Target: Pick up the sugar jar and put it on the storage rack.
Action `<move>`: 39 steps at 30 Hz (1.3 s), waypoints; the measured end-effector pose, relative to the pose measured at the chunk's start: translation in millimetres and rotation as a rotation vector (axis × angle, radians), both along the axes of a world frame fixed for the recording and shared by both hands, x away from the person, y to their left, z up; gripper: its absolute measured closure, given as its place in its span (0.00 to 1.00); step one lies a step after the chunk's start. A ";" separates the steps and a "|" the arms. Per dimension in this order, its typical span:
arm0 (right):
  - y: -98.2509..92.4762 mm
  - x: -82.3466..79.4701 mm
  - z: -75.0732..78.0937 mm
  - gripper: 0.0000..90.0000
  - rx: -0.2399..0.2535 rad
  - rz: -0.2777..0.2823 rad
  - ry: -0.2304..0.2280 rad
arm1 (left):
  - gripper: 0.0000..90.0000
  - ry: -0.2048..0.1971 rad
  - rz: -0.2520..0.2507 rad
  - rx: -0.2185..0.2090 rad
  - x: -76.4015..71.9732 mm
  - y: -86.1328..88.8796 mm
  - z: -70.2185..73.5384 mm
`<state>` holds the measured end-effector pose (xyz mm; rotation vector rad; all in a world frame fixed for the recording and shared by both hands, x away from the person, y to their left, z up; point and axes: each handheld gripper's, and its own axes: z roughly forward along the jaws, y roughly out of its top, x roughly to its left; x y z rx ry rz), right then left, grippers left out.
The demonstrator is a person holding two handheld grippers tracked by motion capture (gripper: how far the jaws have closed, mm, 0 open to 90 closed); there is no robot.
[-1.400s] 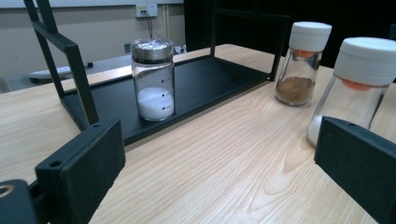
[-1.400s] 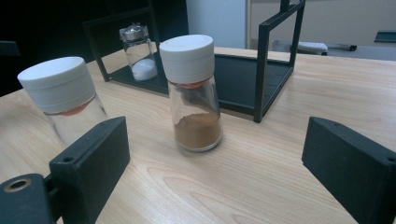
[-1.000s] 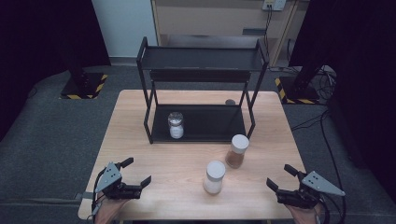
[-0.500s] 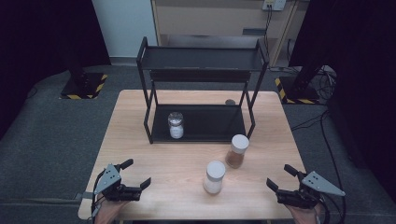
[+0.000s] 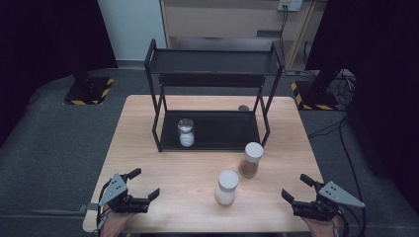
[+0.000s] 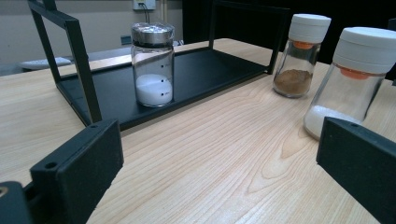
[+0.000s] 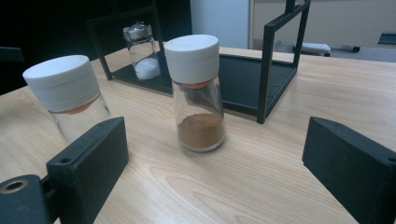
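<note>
A black two-tier rack (image 5: 214, 61) stands at the back of the wooden table (image 5: 148, 118). On its lower shelf sits a metal-lidded jar (image 5: 186, 132) (image 6: 152, 64) (image 7: 140, 50) part full of white powder. In front of the rack stand a white-capped jar of brown powder (image 5: 251, 159) (image 6: 299, 54) (image 7: 196, 92) and a white-capped jar of white powder (image 5: 227, 187) (image 6: 355, 77) (image 7: 67, 95). My left gripper (image 5: 144, 183) (image 6: 219, 179) rests open at the front left corner. My right gripper (image 5: 297, 187) (image 7: 224, 177) rests open at the front right corner. Both hold nothing.
A small dark round object (image 5: 243, 107) lies on the table behind the rack's right side. Grey carpet surrounds the table, with black stand bases (image 5: 89, 91) at the far left and right and a wooden cabinet (image 5: 222, 19) behind.
</note>
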<state>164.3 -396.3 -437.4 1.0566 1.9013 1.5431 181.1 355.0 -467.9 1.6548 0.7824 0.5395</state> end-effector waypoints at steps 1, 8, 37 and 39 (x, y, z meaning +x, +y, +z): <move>0.3 -0.9 0.4 0.08 -0.001 0.000 -0.003 | 0.00 0.001 -0.001 -0.002 0.1 0.1 0.0; 0.8 -4.5 1.5 0.07 0.001 0.001 -0.030 | 0.00 0.009 -0.002 0.003 1.2 -0.4 0.5; 19.1 17.3 35.3 0.07 0.006 0.186 -0.032 | 0.00 0.025 -0.002 -0.001 3.1 0.6 0.4; 22.6 19.4 38.3 0.07 -0.004 0.198 -0.030 | 0.00 0.025 -0.002 -0.001 3.2 0.7 0.5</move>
